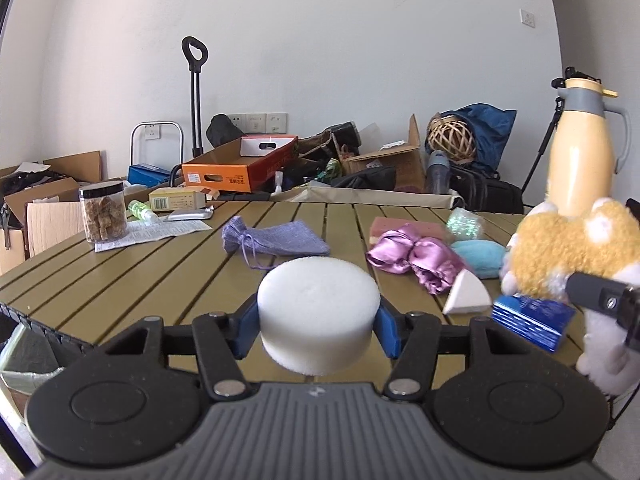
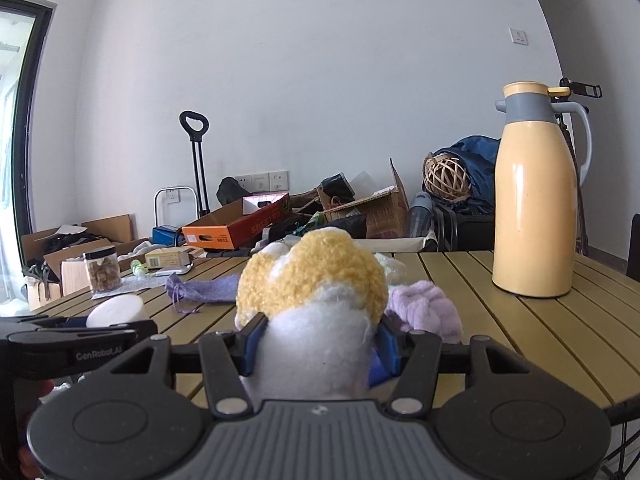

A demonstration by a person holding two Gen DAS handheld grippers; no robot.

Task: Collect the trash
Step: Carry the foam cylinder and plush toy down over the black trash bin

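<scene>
White foam puck (image 1: 318, 316) upright, flat face up, clamped in left tool (image 1: 318, 326).

Slatted table (image 1: 120, 280), pouches (image 1: 272, 240), jug (image 2: 534, 200)

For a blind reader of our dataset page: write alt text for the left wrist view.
The left tool grips a white foam cylinder between its blue pads above a slatted olive table. Beyond it lie a lavender pouch, a shiny pink cloth and a white foam wedge. At right, a yellow-and-white plush toy fronts a yellow thermos jug.
</scene>
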